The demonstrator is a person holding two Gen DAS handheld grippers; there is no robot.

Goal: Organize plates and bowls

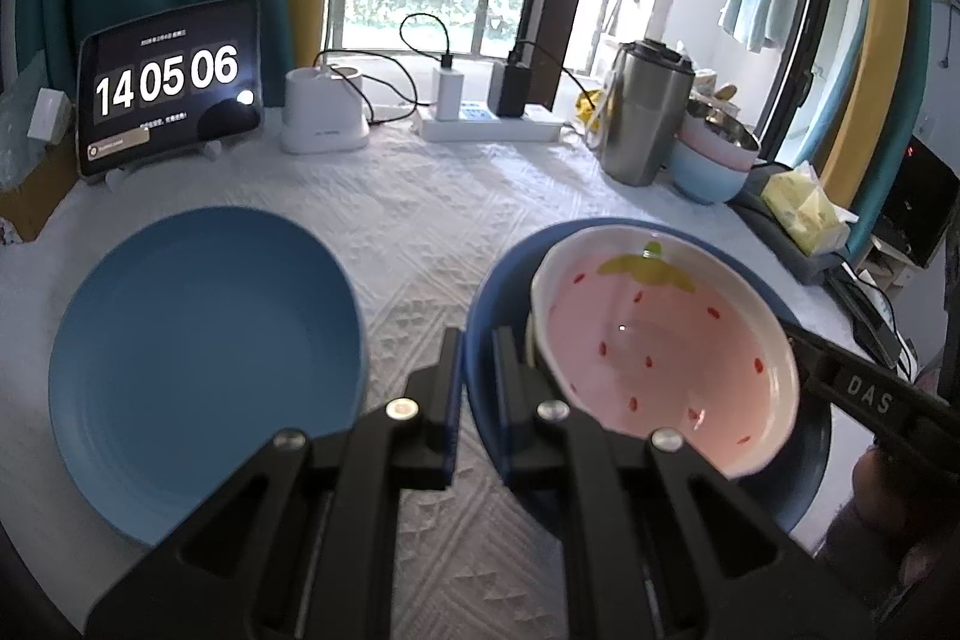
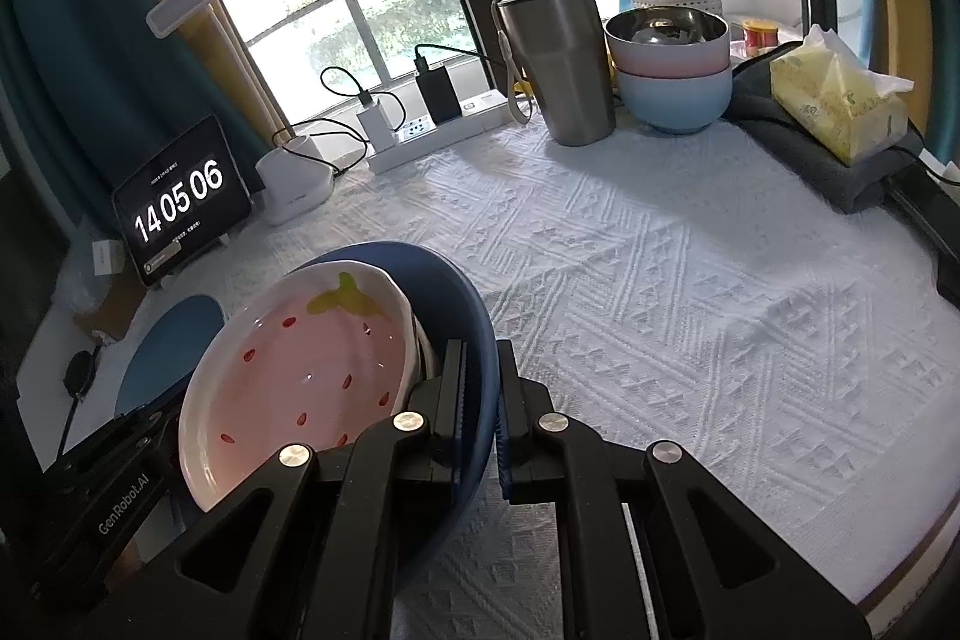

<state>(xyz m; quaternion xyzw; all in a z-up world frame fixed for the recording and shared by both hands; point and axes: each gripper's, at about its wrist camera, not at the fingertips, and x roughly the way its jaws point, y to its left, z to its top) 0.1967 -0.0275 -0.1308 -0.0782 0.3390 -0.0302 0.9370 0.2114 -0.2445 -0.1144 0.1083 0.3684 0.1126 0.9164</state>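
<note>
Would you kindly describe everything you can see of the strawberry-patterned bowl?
The strawberry bowl is a shallow, glossy, ceramic-looking dish with a white rim and outside. Its inside is pink with small red seed marks and a yellow-green leaf painted near the far rim. It sits tilted inside the dark blue plate, with another white rim just visible beneath it. The left tongs and right tongs are both shut on the plate's rim, on opposite sides of the bowl.

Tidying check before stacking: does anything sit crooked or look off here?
Yes: the strawberry dish sits tilted inside the dark blue bowl, not nested flat. Both grippers clamp that bowl's rim. No spill or breakage shows.
</note>
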